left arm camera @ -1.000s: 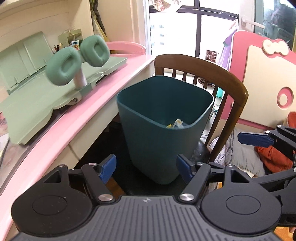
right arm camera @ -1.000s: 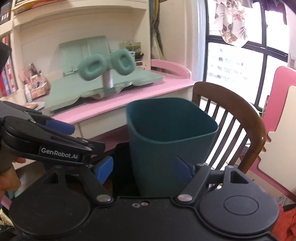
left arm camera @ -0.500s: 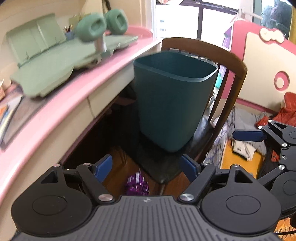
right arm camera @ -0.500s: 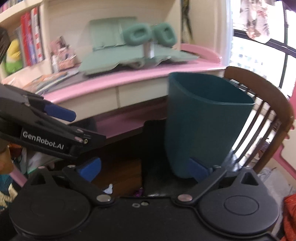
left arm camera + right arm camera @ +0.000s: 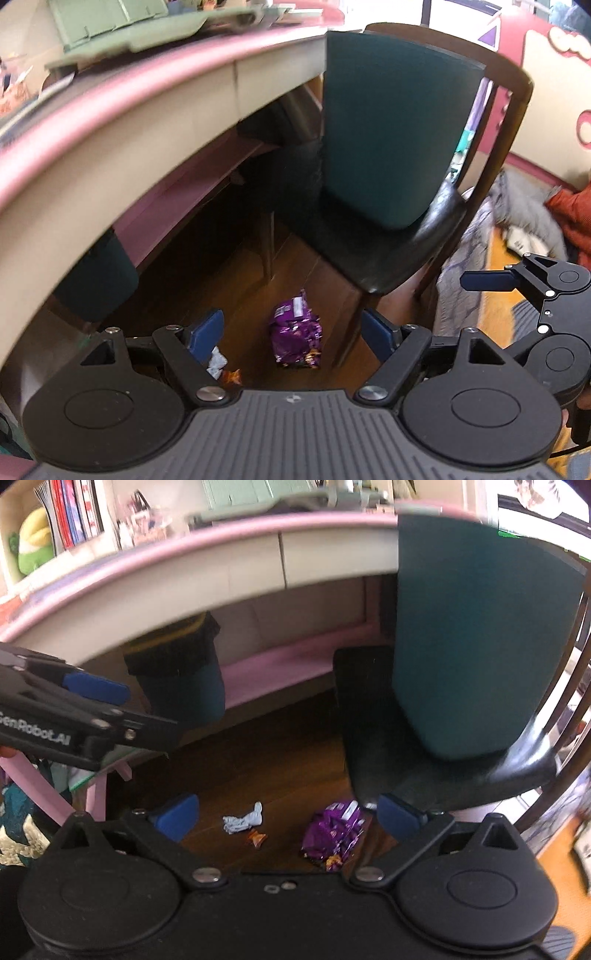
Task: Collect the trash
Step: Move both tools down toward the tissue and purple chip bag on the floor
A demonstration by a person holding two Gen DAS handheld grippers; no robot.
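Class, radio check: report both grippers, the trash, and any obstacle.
Left gripper and right gripper open, empty. Purple wrapper, white scrap, orange scrap on floor. Chair with bin alongside.

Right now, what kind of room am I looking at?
Most likely a child's bedroom or study corner: a pink desk with books and a plush toy on its shelf, a wooden chair holding a bin, wrappers on the floor.
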